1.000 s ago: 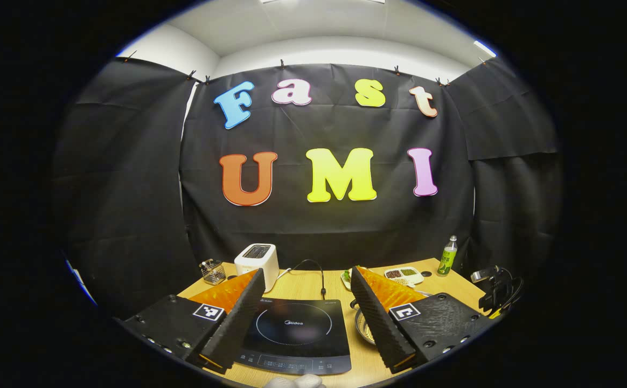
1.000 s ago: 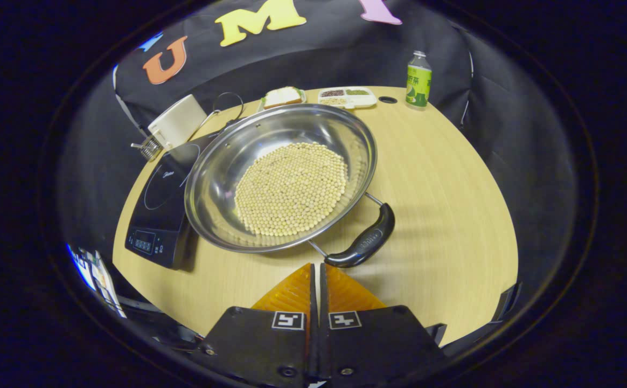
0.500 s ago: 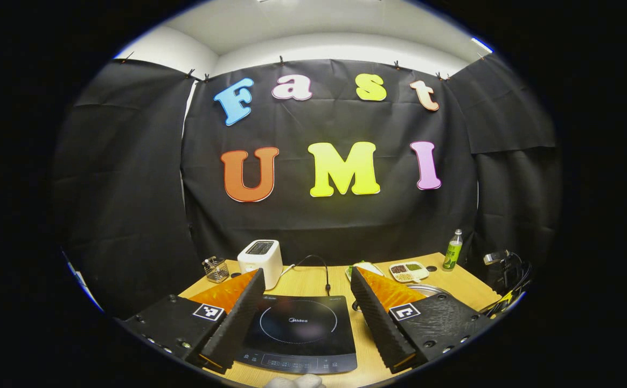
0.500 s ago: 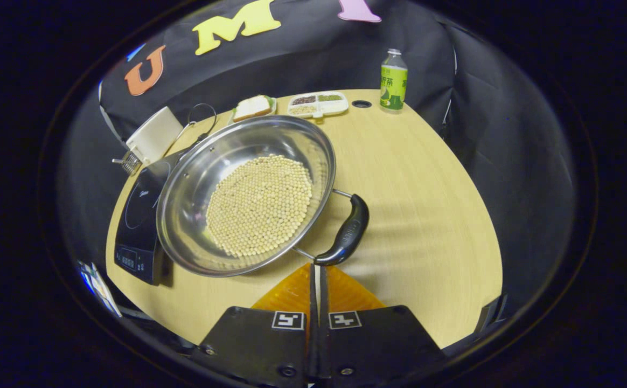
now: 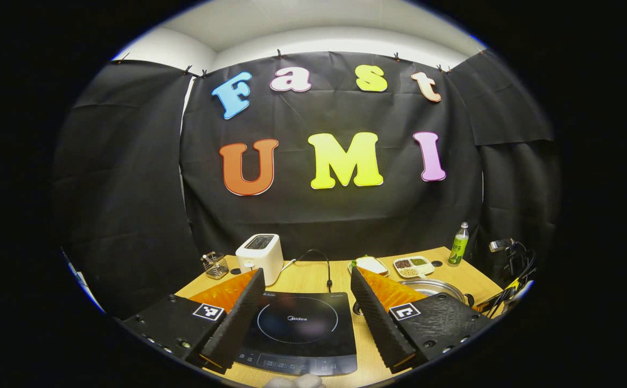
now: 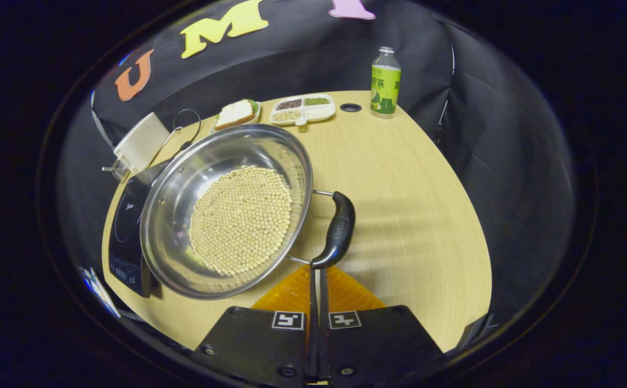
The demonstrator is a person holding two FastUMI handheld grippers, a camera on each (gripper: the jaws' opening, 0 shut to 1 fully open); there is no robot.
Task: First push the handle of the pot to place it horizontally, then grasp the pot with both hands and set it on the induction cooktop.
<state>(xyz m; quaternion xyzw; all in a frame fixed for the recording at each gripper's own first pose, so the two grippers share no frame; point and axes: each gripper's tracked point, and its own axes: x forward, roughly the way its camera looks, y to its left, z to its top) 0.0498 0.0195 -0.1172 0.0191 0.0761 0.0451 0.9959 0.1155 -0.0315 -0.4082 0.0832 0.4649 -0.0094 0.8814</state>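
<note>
- Left gripper view: the left gripper [image 5: 307,307] is hovering over the near edge of the wooden table [image 5: 313,279] with its 2 fingers spread wide apart, gripping nothing.
- The black induction cooktop [image 5: 298,330] is lying between those fingers, its top bare.
- The rim of the steel pot [image 5: 436,287] is peeking out behind the right-hand finger, just beside the cooktop.
- A white toaster [image 5: 260,256], a wire basket [image 5: 214,265], a divided snack tray [image 5: 413,265] and a green bottle [image 5: 458,251] are standing toward the back of the table.
- Right gripper view: the right gripper [image 6: 317,280] is pointing down at the table with its 2 fingers pressed together, nothing between them.
- Their tips are sitting at the near end of the pot's black handle [image 6: 337,230]; contact cannot be confirmed.
- The pot is holding a layer of pale beans [image 6: 241,218], and its far side is overlapping the cooktop's edge.
</note>
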